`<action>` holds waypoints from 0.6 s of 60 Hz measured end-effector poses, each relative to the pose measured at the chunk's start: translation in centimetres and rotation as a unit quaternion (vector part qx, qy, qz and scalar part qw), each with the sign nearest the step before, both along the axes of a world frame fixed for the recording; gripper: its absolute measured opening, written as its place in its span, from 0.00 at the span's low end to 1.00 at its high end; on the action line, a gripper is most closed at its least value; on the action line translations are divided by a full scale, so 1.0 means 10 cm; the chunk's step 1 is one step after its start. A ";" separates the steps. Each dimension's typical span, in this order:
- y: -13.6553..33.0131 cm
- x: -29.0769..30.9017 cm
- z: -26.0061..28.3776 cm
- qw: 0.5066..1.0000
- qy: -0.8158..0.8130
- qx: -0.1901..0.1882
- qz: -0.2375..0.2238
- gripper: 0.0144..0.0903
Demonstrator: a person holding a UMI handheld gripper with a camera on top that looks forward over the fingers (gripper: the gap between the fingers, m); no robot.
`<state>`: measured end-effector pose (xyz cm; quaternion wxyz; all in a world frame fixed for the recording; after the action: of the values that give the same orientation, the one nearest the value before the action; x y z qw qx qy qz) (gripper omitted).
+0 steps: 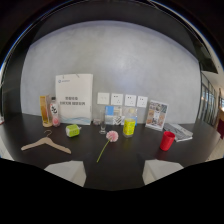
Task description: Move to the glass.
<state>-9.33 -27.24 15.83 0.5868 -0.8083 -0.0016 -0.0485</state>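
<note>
Claw [113, 170] fingers are sitting spread apart with nothing between them, far back from the glass [102, 126]; the pink flower [112, 136] is lying just beside the glass, so going straight in could be bumping both.

The glass [102, 127] is standing upright on the dark surface [130, 150], well beyond the claw's two pale fingers [67, 171]. It is clear and see-through, small, narrowing toward its foot like a stemmed glass, though its exact shape is hard to make out. It is sitting just behind the head of a pink flower [112, 136], between a green cube [73, 130] and a yellow-filled cup [129, 127], in front of the wall's white switch plates [122, 99].
</note>
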 end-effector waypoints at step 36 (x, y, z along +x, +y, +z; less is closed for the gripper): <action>0.43 -0.37 -0.06 1.000 -0.009 0.000 0.003 0.94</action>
<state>-12.99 -22.95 15.27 0.5867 -0.8080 -0.0094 -0.0534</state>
